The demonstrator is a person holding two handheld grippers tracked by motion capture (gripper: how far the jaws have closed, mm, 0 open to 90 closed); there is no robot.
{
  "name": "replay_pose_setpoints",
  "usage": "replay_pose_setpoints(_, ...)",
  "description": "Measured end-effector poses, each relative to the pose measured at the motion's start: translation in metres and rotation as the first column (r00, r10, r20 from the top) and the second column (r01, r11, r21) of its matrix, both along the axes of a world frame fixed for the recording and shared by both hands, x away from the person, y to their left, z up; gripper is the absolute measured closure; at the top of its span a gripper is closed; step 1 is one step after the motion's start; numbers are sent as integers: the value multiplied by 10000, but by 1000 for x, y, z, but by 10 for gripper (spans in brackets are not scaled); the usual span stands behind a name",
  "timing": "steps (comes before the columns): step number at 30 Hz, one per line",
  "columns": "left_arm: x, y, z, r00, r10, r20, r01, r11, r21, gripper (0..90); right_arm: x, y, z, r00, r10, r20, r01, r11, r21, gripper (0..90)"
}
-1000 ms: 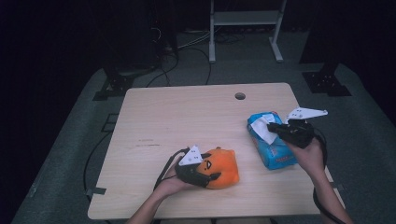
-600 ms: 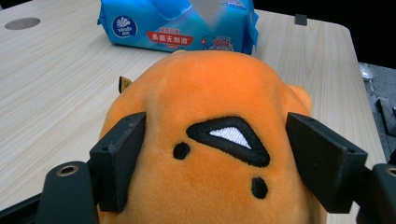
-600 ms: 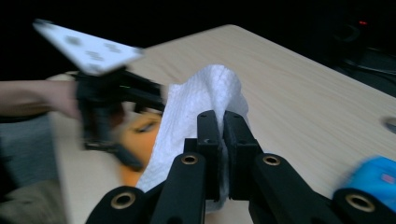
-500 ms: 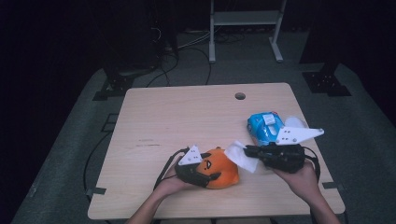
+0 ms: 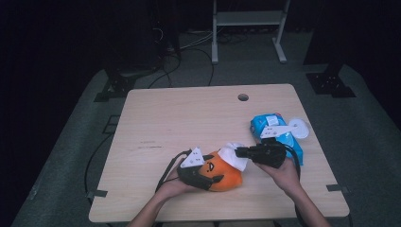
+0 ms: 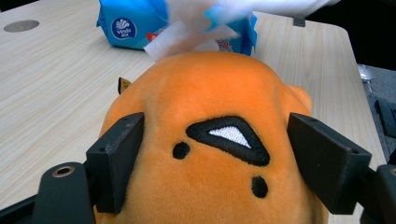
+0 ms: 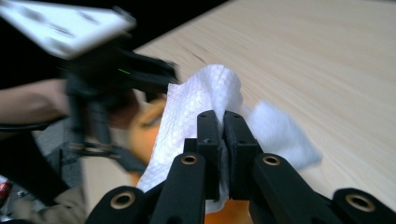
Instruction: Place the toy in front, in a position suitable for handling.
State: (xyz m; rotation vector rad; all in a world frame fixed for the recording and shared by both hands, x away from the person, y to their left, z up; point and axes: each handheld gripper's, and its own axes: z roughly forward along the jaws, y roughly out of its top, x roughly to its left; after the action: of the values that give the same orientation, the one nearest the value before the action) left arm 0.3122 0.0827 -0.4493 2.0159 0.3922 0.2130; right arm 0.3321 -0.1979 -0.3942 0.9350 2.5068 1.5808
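Left gripper (image 5: 213, 178) at the near left of the table (image 5: 156, 123), jaws just been opening, standing either side of the orange plush (image 5: 226, 176); pads (image 6: 119, 163) flush against the fur on both flanks, so still a light clasp on it. Plush face (image 6: 229, 140) directly ahead of that gripper, between the jaws, toy resting on the wood.

Just right of the plush, a white tissue (image 5: 234, 153) draped onto its top, beyond the left jaws. Right gripper (image 5: 240, 152) pointing leftward at the toy, jaws pinched tight on the tissue (image 7: 205, 100), sheet spilling out around the tips (image 7: 219, 126).

Behind the right gripper, farther right, a blue tissue pack (image 5: 269, 125) lying flat on the table.
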Motion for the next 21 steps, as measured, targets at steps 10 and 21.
replay_pose_setpoints(10,0,1,2,9998,-154,83,153,9999,79,171,-22,10,9,9971,461,612,-459,9989,-49,853)
replay_pose_setpoints(21,7,18,17,9975,-622,-342,610,9976,-338,187,-35,30,-11,9911,678,1146,-512,9885,-1423,852)
